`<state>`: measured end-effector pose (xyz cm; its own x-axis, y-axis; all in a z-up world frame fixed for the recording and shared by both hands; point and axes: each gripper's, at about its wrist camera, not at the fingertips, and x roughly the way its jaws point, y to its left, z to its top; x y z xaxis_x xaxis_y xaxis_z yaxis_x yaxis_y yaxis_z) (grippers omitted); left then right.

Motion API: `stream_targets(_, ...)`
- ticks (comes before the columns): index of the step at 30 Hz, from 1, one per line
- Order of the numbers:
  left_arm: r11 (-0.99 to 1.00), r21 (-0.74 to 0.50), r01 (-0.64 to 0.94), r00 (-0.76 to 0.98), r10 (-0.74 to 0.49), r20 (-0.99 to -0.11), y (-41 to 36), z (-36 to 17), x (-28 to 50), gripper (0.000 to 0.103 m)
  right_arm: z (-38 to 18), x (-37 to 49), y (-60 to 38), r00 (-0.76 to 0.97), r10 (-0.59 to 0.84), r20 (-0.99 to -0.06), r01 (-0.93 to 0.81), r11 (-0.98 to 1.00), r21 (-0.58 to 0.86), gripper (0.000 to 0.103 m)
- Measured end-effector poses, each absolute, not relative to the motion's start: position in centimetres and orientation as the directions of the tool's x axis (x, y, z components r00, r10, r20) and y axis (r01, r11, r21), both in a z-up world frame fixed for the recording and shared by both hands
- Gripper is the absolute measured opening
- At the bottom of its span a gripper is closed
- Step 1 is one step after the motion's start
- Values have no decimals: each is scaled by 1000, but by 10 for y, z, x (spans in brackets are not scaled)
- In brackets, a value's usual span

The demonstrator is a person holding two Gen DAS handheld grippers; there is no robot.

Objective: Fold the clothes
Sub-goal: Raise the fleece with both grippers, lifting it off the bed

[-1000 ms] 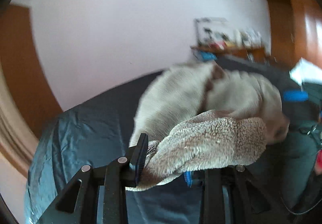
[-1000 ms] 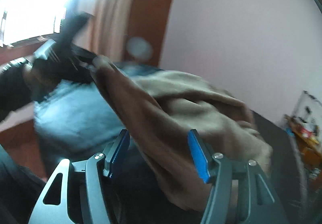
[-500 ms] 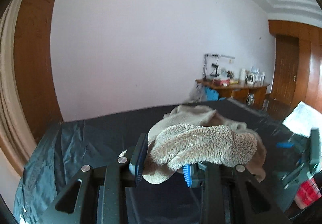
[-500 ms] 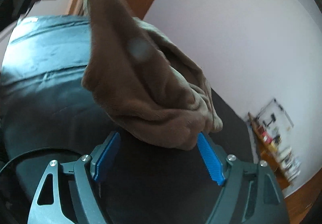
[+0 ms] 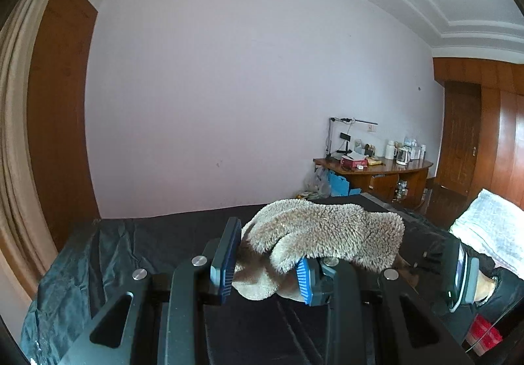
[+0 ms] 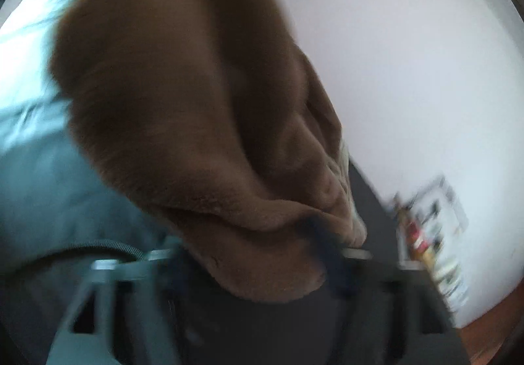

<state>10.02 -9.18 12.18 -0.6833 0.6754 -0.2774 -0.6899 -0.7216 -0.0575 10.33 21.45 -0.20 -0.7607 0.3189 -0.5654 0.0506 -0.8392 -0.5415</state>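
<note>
I have the fleece garment (image 5: 322,239) pinched between the left gripper (image 5: 265,261) jaws; right gripper (image 6: 249,263) too blurred to tell; I'd lift evenly, keeping the edge taut

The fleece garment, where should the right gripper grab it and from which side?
Grip the thick rolled edge of the fleece hanging just above the right gripper, coming up from below: that fold droops toward the fingers. The view is blurred, so the exact hem is unclear.

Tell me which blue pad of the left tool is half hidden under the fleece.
The right-hand pad: the fleece garment drapes over its top. The left-hand pad stands fully exposed, cloth only beside it.
</note>
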Motion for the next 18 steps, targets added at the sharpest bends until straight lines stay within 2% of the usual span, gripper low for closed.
stream_targets(1,-724,-62,-687,-685,673,-278,-94,121,99,33,3,103,219,-763,334,-554,16,-846,-532,12)
stream_targets(5,-729,-73,-680,-687,669,-283,-99,120,93,33,35,111,237,-803,357,-477,-112,-877,-468,12)
stream_targets(11,-711,-100,-696,-676,696,-243,-105,126,93,33,124,141,256,-892,385,-237,-307,-901,-306,11)
stream_targets(14,-695,-114,-710,-668,716,-203,-109,135,97,33,166,148,255,-898,428,-105,-383,-876,-295,11)
stream_targets(18,-660,-138,-738,-653,751,-102,-121,159,109,33,223,169,240,-889,450,90,-457,-853,-253,11)
